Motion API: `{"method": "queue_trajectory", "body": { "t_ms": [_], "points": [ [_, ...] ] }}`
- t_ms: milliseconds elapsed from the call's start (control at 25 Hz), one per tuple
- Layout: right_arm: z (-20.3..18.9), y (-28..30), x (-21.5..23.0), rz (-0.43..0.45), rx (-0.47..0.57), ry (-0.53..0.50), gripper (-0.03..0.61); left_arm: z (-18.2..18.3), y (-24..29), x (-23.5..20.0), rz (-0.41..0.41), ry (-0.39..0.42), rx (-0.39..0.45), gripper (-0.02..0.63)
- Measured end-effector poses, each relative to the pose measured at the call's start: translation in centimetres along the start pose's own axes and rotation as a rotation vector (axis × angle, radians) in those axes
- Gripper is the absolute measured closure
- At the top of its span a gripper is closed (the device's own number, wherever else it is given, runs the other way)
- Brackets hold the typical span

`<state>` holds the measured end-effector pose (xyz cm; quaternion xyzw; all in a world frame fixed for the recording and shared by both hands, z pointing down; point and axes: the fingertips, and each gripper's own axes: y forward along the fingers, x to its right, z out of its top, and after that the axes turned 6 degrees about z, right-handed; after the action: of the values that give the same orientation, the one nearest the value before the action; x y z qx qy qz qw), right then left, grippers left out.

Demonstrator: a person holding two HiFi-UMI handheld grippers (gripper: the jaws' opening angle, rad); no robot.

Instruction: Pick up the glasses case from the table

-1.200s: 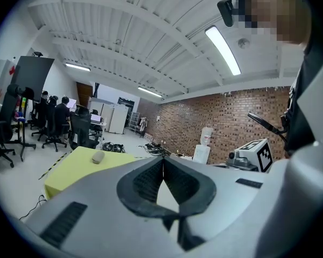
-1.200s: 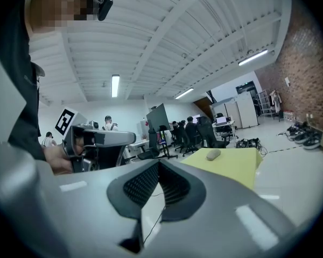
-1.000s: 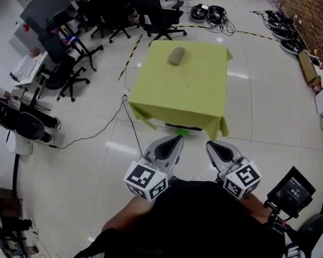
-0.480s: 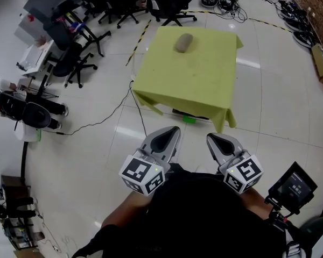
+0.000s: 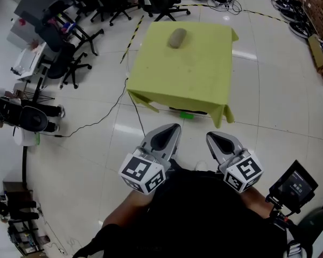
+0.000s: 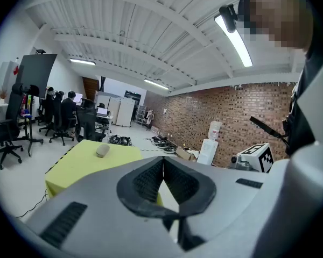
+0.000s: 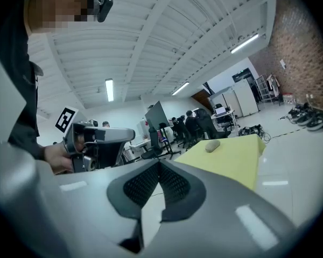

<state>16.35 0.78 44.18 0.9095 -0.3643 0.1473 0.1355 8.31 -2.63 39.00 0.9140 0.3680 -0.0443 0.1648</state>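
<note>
The left gripper (image 5: pixel 171 130) and right gripper (image 5: pixel 214 140) are held with jaws pressed together, nothing between them. The grey glasses case (image 5: pixel 176 37) is seen well ahead of both, on the yellow-green table (image 5: pixel 204 85).

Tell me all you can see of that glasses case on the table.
The glasses case is a small, rounded, grey-brown oblong with a dull, soft-looking surface. It seems closed and lies flat on the table, which is draped in yellow-green, near its far edge and left of the middle. Nothing else touches it; seam and hinge are too small to see.
</note>
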Motion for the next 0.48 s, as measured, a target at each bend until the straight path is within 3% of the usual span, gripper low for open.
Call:
{"method": "queue_trajectory", "body": {
  "t_ms": [480],
  "points": [
    [1.0,1.9,-0.9,0.028,-0.014,-0.018,0.577,0.9,-1.2,-1.7,0.032,-0.013,0.014,0.606]
  ]
}}
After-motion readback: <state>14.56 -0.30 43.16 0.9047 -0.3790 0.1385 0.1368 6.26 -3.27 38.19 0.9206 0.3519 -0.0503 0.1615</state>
